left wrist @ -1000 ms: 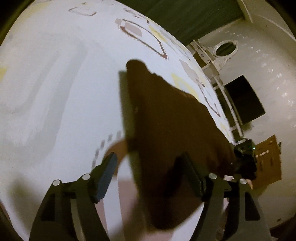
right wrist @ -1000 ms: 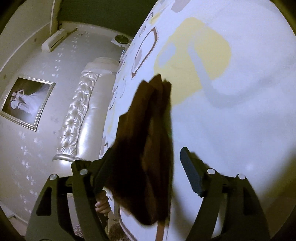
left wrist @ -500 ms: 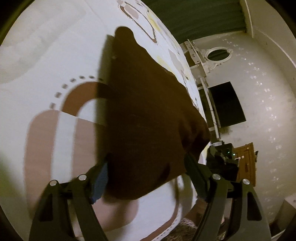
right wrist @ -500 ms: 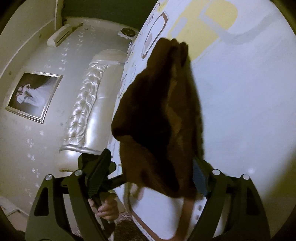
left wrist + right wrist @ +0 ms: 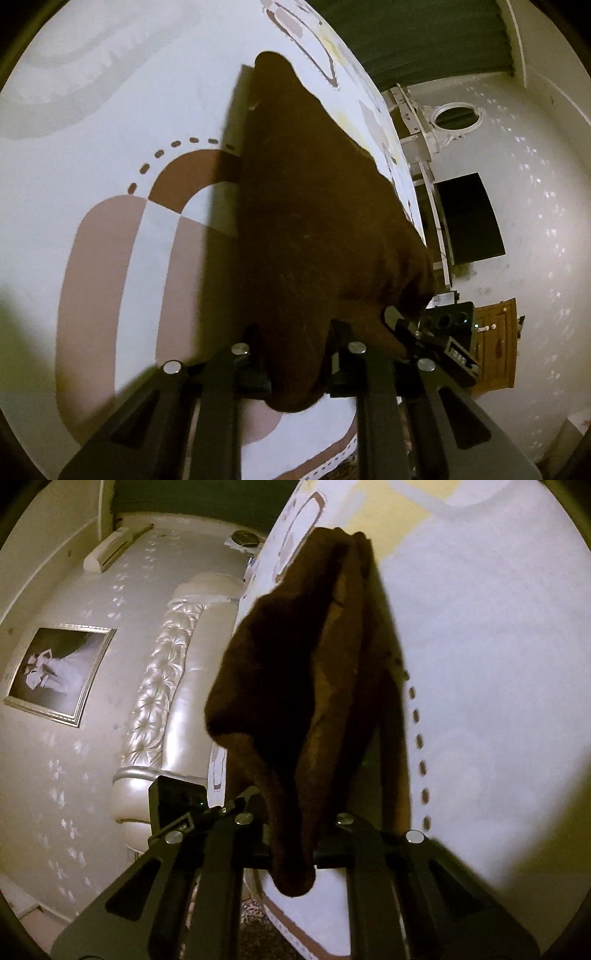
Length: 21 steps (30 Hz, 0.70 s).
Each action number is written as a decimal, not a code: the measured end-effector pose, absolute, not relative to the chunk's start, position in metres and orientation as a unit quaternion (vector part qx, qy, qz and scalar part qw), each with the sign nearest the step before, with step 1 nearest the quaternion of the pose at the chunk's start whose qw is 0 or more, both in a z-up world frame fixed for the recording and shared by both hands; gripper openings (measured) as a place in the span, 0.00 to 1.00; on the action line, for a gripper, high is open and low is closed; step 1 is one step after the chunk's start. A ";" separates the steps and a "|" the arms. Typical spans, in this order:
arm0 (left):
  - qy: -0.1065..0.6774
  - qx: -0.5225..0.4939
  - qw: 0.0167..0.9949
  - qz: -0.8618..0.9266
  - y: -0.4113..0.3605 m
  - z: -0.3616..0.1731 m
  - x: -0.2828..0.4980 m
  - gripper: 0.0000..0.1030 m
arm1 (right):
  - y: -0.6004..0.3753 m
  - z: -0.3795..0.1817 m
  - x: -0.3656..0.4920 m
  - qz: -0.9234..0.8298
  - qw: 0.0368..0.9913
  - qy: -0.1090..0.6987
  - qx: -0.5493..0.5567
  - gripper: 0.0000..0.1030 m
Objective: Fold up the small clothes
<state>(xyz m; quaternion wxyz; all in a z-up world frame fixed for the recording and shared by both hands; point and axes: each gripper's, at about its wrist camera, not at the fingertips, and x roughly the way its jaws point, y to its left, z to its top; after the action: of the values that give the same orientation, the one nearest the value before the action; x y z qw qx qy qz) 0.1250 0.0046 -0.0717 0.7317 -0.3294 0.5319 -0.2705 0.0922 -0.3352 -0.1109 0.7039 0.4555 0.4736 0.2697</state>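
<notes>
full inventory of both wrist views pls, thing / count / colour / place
cloth: 1, dark brown, on the sheet, near edge pinched by both grippers
sheet: 1, white with brown, grey and yellow shapes, under the cloth
headboard: 1, pearl white, tufted, left in the right wrist view
picture: 1, silver frame, on the wall left of the headboard
air conditioner: 1, white, high on that wall
curtain: 1, green, top of the left wrist view
screen: 1, black, against the right wall
cabinet: 1, brown wood, below the screen
left gripper: 1, black, jaws just closed on the cloth
right gripper: 1, black, jaws just closed on the cloth
</notes>
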 end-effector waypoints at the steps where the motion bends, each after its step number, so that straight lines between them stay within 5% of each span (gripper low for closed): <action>1: 0.533 -0.327 0.732 -0.272 0.004 -0.070 0.124 0.18 | -0.335 -0.109 0.090 0.270 0.705 0.474 0.453 0.11; 21: 0.536 -0.302 0.744 -0.261 0.009 -0.072 0.104 0.18 | -0.339 -0.118 0.062 0.266 0.692 0.484 0.464 0.10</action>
<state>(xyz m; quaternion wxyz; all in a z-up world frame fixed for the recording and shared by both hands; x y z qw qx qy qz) 0.1043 0.0086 -0.0724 0.7436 -0.3024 0.5359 -0.2615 0.0622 -0.3394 -0.1180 0.6924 0.4643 0.4840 0.2660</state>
